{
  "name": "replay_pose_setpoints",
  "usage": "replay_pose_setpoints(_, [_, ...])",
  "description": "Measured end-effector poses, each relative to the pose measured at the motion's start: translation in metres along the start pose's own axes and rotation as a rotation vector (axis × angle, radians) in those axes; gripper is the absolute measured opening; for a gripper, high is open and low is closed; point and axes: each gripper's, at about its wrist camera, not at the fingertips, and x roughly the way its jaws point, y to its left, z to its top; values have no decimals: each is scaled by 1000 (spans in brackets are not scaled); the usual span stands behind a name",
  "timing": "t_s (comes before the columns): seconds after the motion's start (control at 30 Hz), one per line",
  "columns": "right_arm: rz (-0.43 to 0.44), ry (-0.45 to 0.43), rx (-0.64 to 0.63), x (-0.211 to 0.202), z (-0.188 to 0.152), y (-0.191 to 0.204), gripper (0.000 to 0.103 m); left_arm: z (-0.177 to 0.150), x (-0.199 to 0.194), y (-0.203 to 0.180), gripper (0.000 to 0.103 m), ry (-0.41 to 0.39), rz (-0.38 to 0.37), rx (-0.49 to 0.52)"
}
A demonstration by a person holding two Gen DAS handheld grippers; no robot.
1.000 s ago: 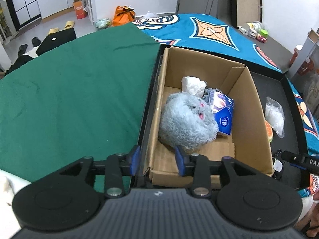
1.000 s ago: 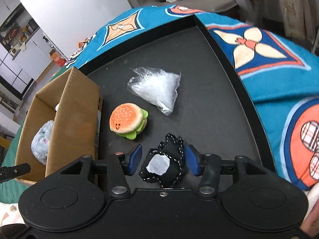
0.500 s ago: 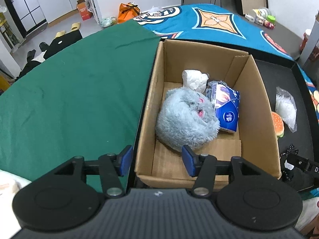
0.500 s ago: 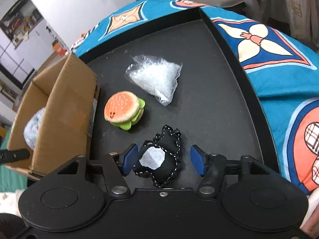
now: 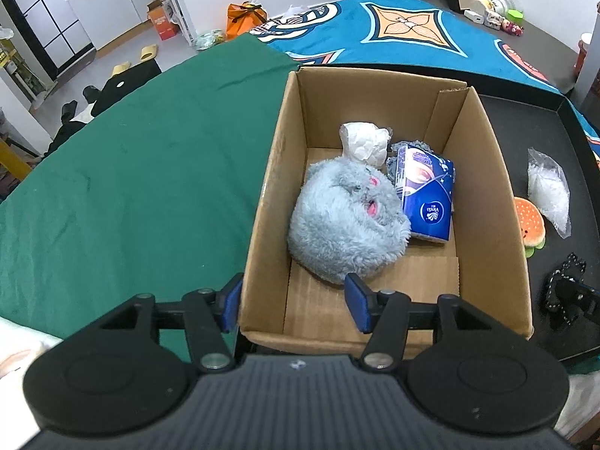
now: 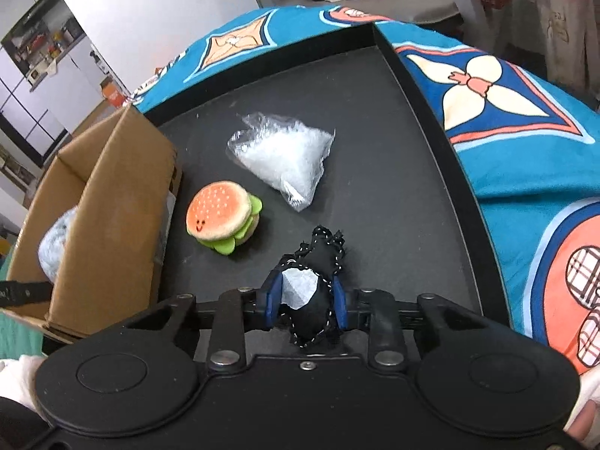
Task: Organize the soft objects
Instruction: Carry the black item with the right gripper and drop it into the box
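My right gripper [image 6: 304, 298] is closing on a black stitched pouch [image 6: 317, 285] with a white patch, and both blue pads press its sides on the black tray [image 6: 393, 187]. A burger plush [image 6: 221, 215] and a clear plastic bag [image 6: 287, 153] lie ahead of it. My left gripper [image 5: 294, 302] is still opening above the near left corner of the cardboard box [image 5: 498, 202], with nothing between its fingers. Inside the box lie a grey fluffy plush [image 5: 345, 225], a blue tissue pack [image 5: 427, 197] and a white crumpled wad [image 5: 363, 140].
A green cloth [image 5: 131, 157] covers the surface left of the box. A blue patterned cloth [image 6: 525, 131] lies right of the tray and behind it. Small toys and cups [image 5: 495, 15] stand on a far grey table. A person's hand [image 6: 585, 416] shows at the lower right.
The right jaws closed onto the black pouch. The left jaws widened and the left gripper shifted so the box sits more centrally in its view.
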Motion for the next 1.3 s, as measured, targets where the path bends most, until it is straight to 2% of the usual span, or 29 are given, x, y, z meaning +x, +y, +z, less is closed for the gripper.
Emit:
replay_pose_setpoints(0.7, [5,-131,24,-35,34,12,29,-6,-8,11,56,-24,-43,-21])
replay_pose_setpoints(1.0, [27,-166,-24,-52,43,35,29,-10,-13,17,56,-43,-69,-35])
replay_pose_setpoints(1.3, [100,-192,-106,-67,54,70,29,-11,-23,31,56,-72,-104,-42])
